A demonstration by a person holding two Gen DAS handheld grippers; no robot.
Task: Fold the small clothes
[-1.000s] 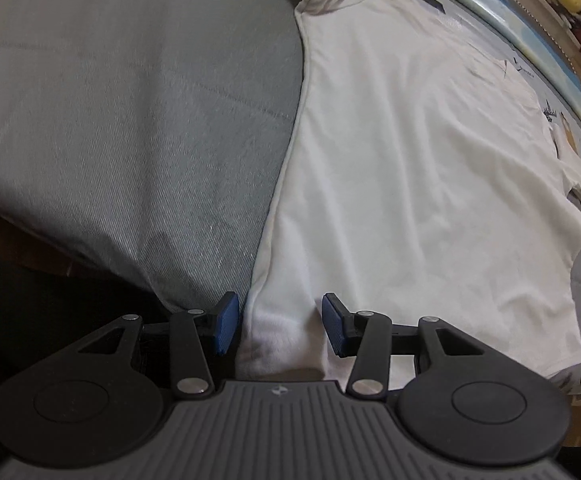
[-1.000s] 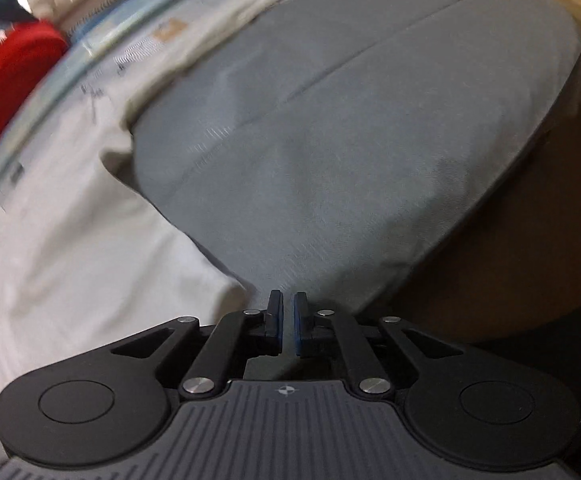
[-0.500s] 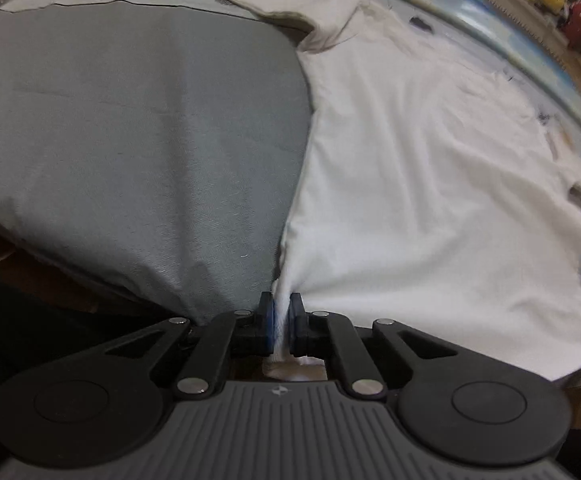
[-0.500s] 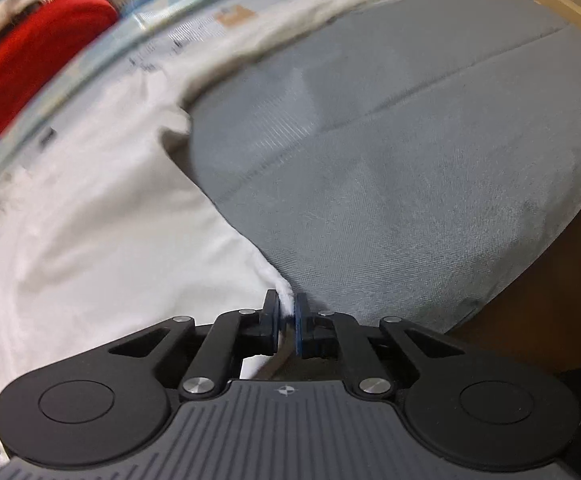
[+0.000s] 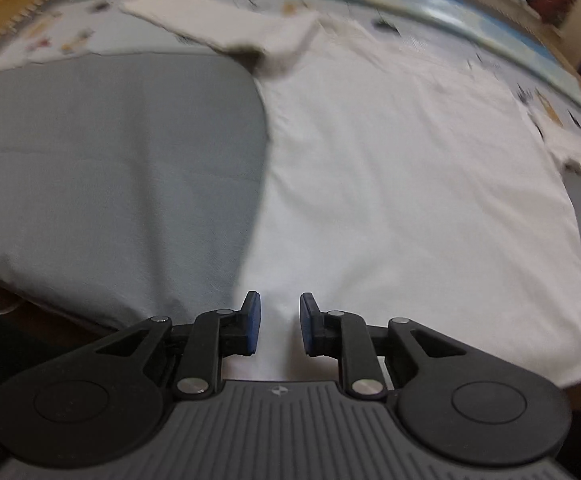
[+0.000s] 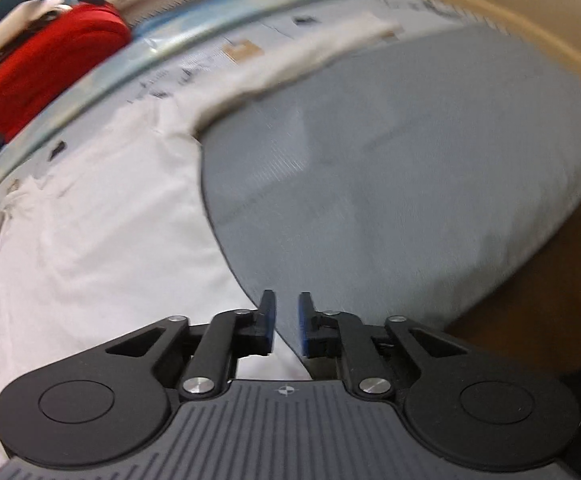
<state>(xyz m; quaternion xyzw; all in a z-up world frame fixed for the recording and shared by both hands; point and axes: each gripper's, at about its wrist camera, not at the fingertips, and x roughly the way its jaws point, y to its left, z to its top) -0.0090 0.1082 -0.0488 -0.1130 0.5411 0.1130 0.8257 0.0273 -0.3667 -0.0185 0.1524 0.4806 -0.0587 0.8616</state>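
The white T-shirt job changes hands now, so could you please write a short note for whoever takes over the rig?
Left gripper: jaws have just been opening, a clear gap, nothing pinched; the hem of the white cotton T-shirt lies under it.
Right gripper: jaws have just been opening, holding nothing, over the shirt's side edge.
Shirt: spread flat on the grey padded cloth surface, collar toward the far side, one sleeve lying out to the side.
Done: shirt laid out; no fold visible.
Left: every fold.
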